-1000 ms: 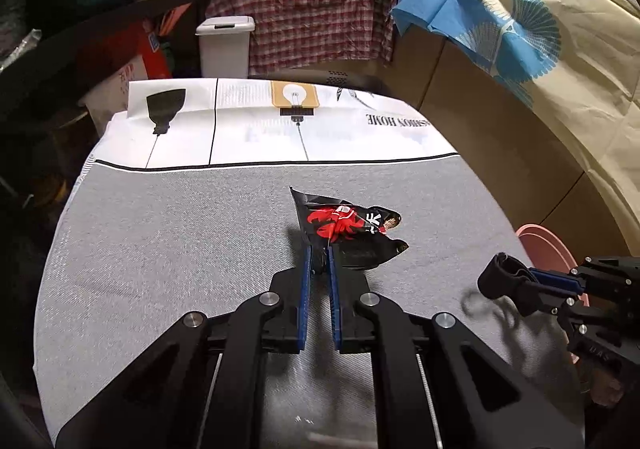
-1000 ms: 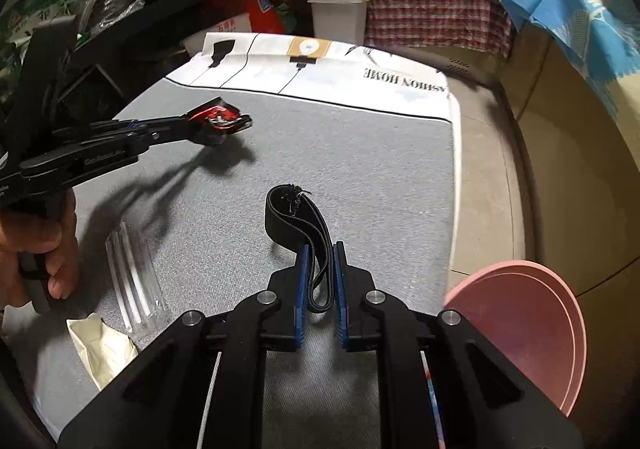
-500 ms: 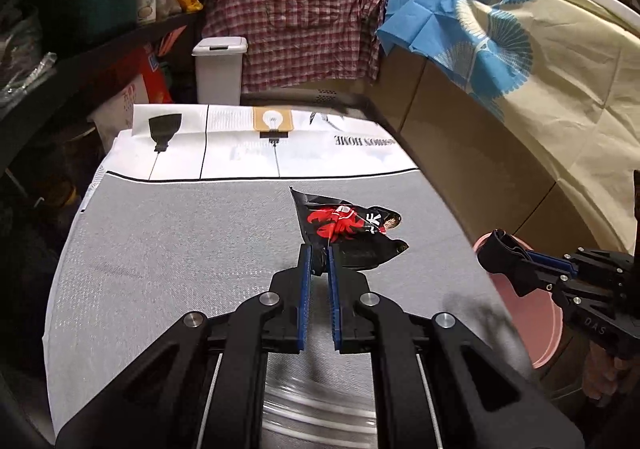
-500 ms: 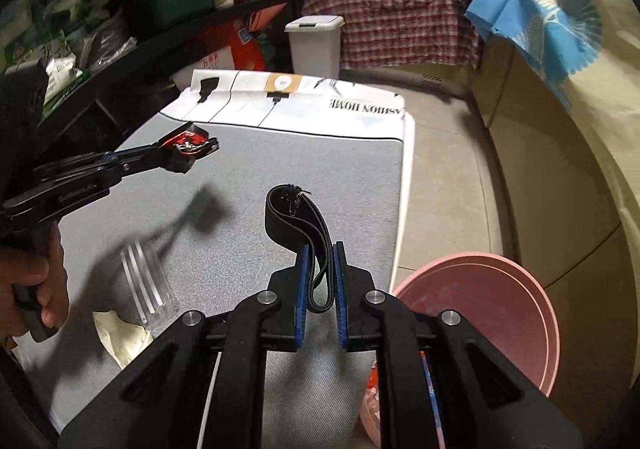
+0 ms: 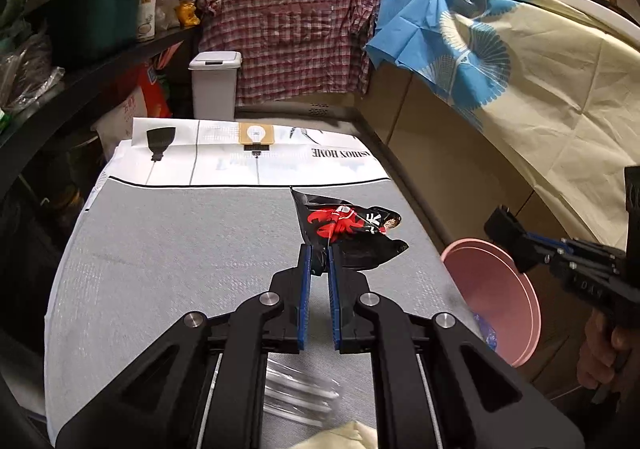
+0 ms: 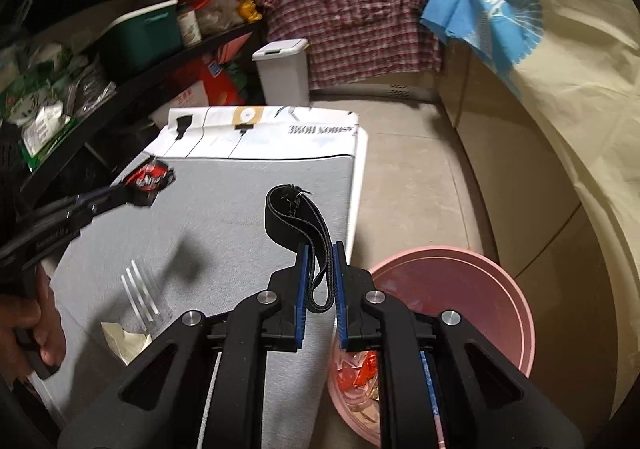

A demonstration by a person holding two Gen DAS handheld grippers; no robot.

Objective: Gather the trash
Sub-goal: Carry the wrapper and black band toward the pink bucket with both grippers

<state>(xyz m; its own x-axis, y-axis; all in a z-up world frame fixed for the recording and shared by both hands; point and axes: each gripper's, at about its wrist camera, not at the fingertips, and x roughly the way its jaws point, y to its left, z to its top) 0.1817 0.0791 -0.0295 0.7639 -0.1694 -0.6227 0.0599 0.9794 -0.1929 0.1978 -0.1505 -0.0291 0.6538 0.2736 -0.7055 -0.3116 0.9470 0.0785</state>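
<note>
The snack wrapper (image 5: 344,225) is black with a red and white print, and the elastic band (image 6: 294,215) is plain black. Both claws are black with blue pads (image 5: 305,289). A grey woven cloth (image 5: 180,249) covers the tabletop, turning white with black lettering at its far end. The basin (image 6: 460,285) is pink. Behind hang a red-and-white plaid shirt (image 5: 292,33) and a cream curtain (image 5: 540,89) with blue fan motifs.

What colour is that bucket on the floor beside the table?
Pink; the bucket shows best in the right wrist view.
</note>
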